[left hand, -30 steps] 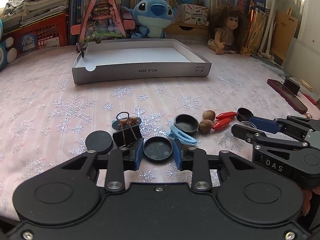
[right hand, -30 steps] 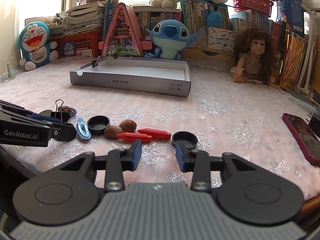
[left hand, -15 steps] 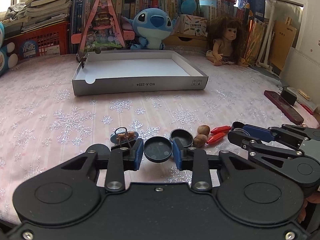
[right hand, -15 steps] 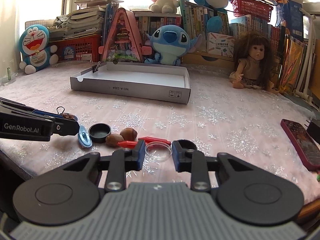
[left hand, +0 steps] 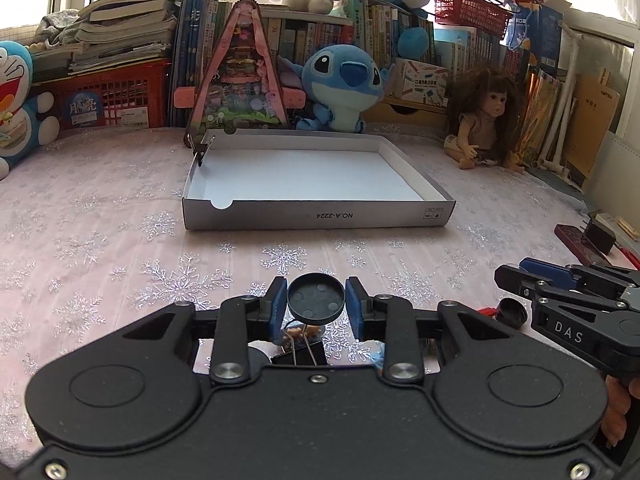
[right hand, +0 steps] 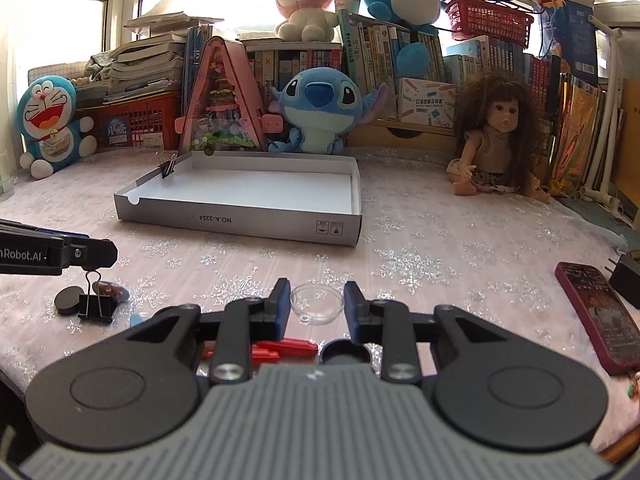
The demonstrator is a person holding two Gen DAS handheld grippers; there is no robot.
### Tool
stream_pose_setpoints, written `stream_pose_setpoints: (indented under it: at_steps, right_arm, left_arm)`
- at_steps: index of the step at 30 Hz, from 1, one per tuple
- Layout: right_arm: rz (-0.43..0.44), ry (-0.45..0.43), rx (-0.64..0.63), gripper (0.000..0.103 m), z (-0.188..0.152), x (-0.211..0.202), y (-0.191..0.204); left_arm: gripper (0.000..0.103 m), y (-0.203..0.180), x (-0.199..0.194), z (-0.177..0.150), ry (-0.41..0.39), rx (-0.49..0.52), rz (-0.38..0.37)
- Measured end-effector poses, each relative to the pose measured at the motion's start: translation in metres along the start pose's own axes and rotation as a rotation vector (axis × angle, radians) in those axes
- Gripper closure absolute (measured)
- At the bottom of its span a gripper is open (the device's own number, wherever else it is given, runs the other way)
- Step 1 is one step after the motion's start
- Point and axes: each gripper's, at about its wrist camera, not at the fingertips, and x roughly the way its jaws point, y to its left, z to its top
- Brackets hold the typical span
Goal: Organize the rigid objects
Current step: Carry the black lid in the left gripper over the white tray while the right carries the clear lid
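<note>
My left gripper (left hand: pixel 316 300) is shut on a round black cap (left hand: pixel 316 295), held off the pink cloth. My right gripper (right hand: pixel 316 304) is shut on a clear round lid (right hand: pixel 317 303), also lifted. A shallow white box (left hand: pixel 316 216) lies ahead of both, with a small binder clip (left hand: pixel 200 148) on its far left corner. Below the left gripper sits a black binder clip (left hand: pixel 300 354). The right wrist view shows that clip (right hand: pixel 96 306), a black disc (right hand: pixel 69 300), red clips (right hand: pixel 280 350) and another black cap (right hand: pixel 346 354) on the cloth. The left gripper (right hand: pixel 106 252) enters from the left.
A dark red phone (right hand: pixel 600 312) and a black charger (right hand: pixel 626 276) lie at the right. A doll (right hand: pixel 496 140), plush toys, a pink triangular toy house (right hand: pixel 224 100), red baskets and books line the back behind the box.
The right gripper's jaws closed on the clear lid. Both grippers rose with their pieces, and the small objects on the cloth slid down under the fingers in both views.
</note>
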Motion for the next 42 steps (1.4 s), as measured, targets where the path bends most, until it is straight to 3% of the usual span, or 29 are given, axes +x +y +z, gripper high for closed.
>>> stream_pose_setpoints:
  at_steps: [15,42]
  right_arm:
    - [0.008,0.011,0.004,0.07,0.012,0.021,-0.002]
    - [0.008,-0.016,-0.005,0.07,0.051,0.062,-0.005]
  left_arm:
    - [0.074,0.022,0.019,0.018,0.006,-0.113,0.016]
    - [0.074,0.051,0.048,0.076,-0.046,-0.135,0.055]
